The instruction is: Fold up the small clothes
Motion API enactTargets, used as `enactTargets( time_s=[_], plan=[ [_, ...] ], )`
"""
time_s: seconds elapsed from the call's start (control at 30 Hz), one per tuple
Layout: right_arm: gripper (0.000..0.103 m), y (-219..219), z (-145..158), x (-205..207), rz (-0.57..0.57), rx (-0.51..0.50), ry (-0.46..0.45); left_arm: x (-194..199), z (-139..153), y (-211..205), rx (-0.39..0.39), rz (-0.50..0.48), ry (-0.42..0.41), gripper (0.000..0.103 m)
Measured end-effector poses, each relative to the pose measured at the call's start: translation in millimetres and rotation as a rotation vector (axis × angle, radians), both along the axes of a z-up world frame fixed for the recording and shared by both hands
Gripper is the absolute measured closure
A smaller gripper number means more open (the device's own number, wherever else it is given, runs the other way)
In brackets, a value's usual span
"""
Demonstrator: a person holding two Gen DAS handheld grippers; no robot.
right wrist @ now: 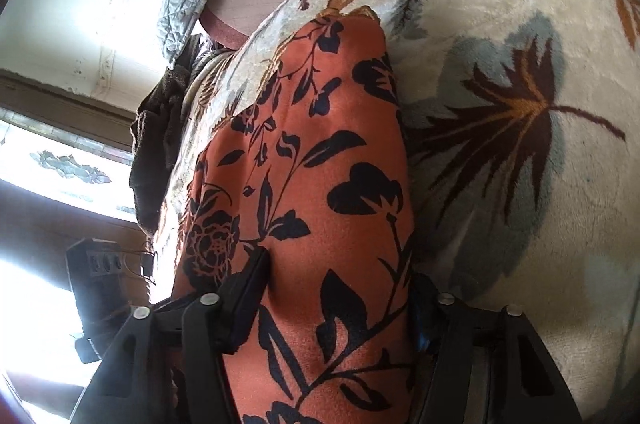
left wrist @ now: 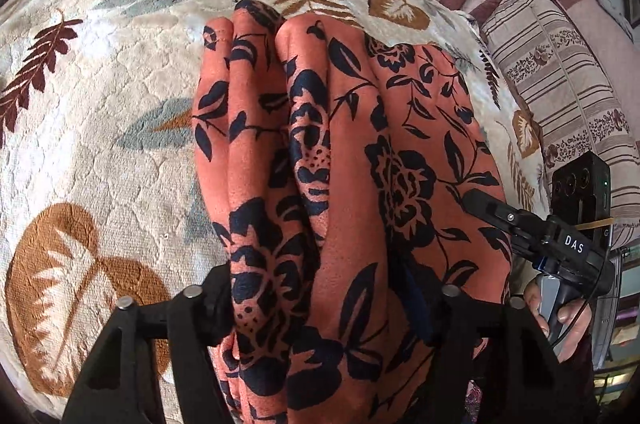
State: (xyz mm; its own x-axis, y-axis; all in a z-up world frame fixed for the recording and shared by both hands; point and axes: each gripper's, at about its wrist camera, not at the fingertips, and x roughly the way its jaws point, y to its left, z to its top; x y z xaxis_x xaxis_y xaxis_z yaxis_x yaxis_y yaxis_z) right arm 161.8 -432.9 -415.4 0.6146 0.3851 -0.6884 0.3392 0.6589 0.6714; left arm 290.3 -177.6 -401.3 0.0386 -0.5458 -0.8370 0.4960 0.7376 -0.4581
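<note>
Leaf-print plush blanket [left wrist: 100, 112] covers the bed; on it lies the orange garment with black flowers [left wrist: 360, 152], bunched in long folds. Left gripper [left wrist: 332, 308] jaws pinch its near end; right gripper [right wrist: 340, 288] jaws clamp the same cloth.

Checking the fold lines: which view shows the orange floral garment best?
The left wrist view: the orange floral garment shows its lengthwise folds and far end on the blanket. The right wrist view shows one smooth strip.
</note>
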Motion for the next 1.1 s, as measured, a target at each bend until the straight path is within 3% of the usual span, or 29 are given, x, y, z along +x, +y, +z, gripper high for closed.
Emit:
enactTargets(
  time_s=[0.03, 0.1, 0.2, 0.23, 0.27, 0.3, 0.37, 0.43, 0.53, 0.6, 0.73, 0.83, 0.87, 1.1],
  plan=[
    [0.058, 4, 5, 1, 0.009, -0.024, -0.018, -2, 4, 0, -0.005, -0.002, -0.021, 0.051],
    [0.062, 12, 20, 4, 0.024, -0.072, -0.062, -2, 13, 0, -0.023, -0.01, -0.057, 0.063],
    [0.063, 18, 28, 13, 0.013, -0.112, -0.122, -2, 26, 4, -0.024, 0.009, -0.14, 0.063],
    [0.063, 18, 21, 19, 0.006, -0.109, -0.092, 1, 21, 5, 0.015, 0.02, -0.142, 0.062],
    [0.061, 20, 14, 24, 0.01, -0.123, -0.045, 2, 10, 5, 0.058, 0.03, -0.108, 0.052],
    [0.052, 23, 10, 26, 0.007, -0.157, -0.005, 3, 2, 8, 0.075, 0.049, -0.075, 0.04],
    [0.047, 25, 17, 20, -0.026, -0.167, 0.009, -1, 8, 20, 0.078, 0.098, -0.065, 0.034],
    [0.045, 29, 42, 8, -0.067, -0.242, 0.014, -11, 31, 26, 0.132, 0.099, -0.128, 0.034],
    [0.036, 42, 95, -26, -0.12, -0.365, -0.08, -37, 83, 35, 0.249, 0.157, -0.341, 0.033],
    [0.032, 60, 133, -47, -0.15, -0.451, -0.15, -56, 122, 47, 0.28, 0.221, -0.475, 0.027],
    [0.022, 110, 206, -89, -0.174, -0.64, -0.299, -96, 195, 74, 0.189, 0.309, -0.635, 0.014],
    [0.022, 148, 249, -116, -0.165, -0.739, -0.387, -128, 240, 94, 0.137, 0.381, -0.753, 0.011],
    [0.022, 157, 261, -124, -0.164, -0.764, -0.409, -138, 252, 102, 0.131, 0.403, -0.774, 0.006],
    [0.022, 209, 306, -173, -0.13, -0.841, -0.505, -197, 309, 147, 0.058, 0.521, -0.91, 0.003]
  ],
)
